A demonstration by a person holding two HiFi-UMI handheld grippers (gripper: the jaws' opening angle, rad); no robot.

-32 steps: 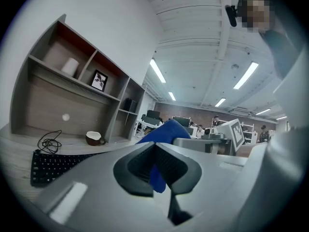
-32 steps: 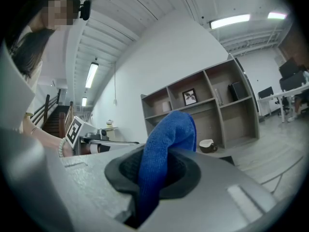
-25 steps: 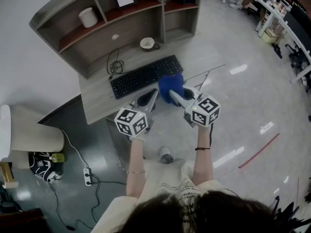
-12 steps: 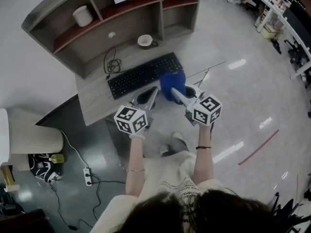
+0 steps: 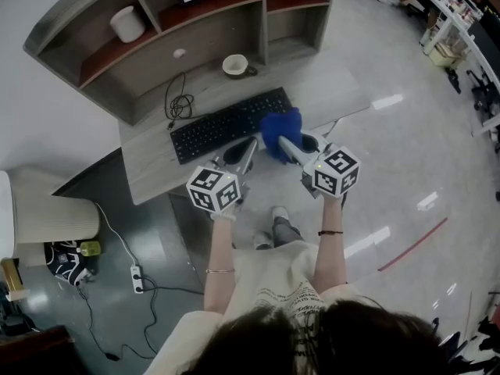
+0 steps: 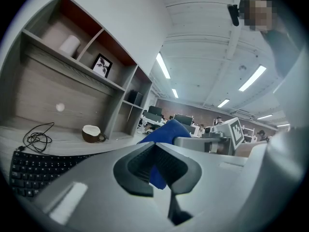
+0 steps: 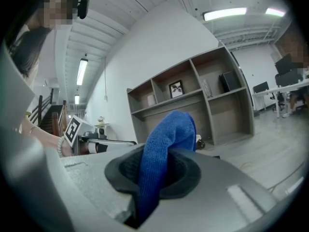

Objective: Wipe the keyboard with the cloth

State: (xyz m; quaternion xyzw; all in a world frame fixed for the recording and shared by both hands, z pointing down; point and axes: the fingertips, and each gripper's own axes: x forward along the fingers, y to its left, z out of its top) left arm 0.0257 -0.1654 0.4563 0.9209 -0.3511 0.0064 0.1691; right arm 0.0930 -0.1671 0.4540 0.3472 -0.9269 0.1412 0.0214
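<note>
Pinching the blue cloth (image 5: 280, 130) by a bunched fold, the right claw (image 5: 291, 148) holds it at the four-o'clock corner of the keyboard (image 5: 226, 123). Soft, light and floppy, it probably wipes best gripped there. The left claw (image 5: 244, 153), clenched and empty, hovers at the cloth's eight o'clock.

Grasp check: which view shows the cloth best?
Right gripper view: the cloth sits clamped between its jaws. Head view shows a small blue bundle by the keyboard; left gripper view, only a piece behind its jaws.
</note>
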